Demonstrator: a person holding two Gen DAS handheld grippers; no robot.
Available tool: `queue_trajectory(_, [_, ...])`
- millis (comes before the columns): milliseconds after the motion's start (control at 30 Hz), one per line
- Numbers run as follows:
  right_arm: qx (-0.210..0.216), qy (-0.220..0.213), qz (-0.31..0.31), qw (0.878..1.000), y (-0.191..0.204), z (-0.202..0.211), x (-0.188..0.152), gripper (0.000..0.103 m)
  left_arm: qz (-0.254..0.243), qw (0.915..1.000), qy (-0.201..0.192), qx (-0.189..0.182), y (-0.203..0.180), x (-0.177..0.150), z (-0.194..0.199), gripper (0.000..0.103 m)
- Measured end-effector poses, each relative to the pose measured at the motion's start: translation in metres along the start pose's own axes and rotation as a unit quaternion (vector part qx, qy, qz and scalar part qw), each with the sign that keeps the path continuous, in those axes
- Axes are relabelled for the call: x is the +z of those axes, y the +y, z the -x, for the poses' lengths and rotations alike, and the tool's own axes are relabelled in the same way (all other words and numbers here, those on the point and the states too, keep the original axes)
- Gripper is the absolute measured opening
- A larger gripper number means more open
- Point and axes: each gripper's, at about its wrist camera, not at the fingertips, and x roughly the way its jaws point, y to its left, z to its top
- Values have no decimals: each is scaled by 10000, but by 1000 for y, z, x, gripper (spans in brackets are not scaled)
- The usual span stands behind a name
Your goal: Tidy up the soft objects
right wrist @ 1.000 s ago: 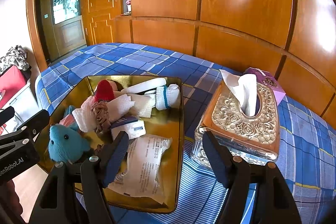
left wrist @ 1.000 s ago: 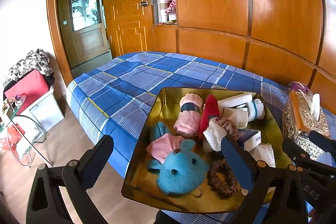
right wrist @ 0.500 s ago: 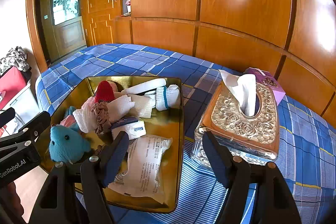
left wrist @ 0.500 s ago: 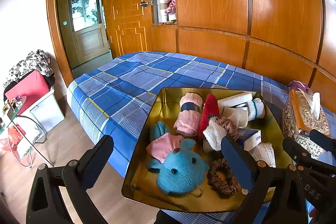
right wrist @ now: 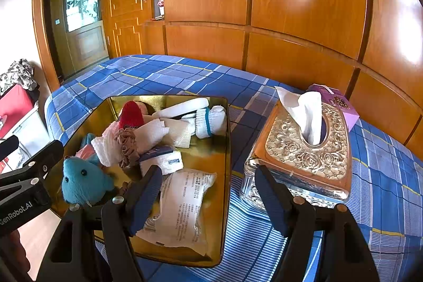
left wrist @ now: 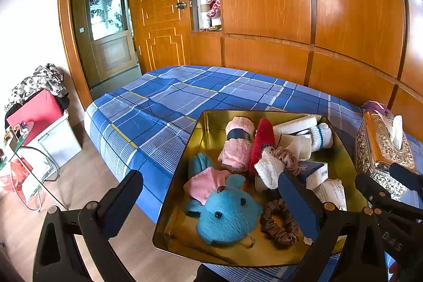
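A gold tray lies on the blue plaid bed and holds several soft things. Among them are a blue plush toy, a brown scrunchie, a pink rolled towel, a red fuzzy piece and a white sock with a teal stripe. A white sealed packet and a small tissue pack lie there too. My left gripper hovers open over the tray's near end. My right gripper is open above the tray's right edge. Both hold nothing.
An ornate tissue box stands right of the tray, with a purple box behind it. Wooden wall panels run behind the bed. Left of the bed on the floor are a white bin, a red case and a glass side table.
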Motion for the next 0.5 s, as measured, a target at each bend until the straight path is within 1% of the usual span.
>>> queue_trajectory(500, [-7, 12, -11, 10000, -1, 0, -1, 74, -30, 10000, 27, -60, -1, 0, 1, 103])
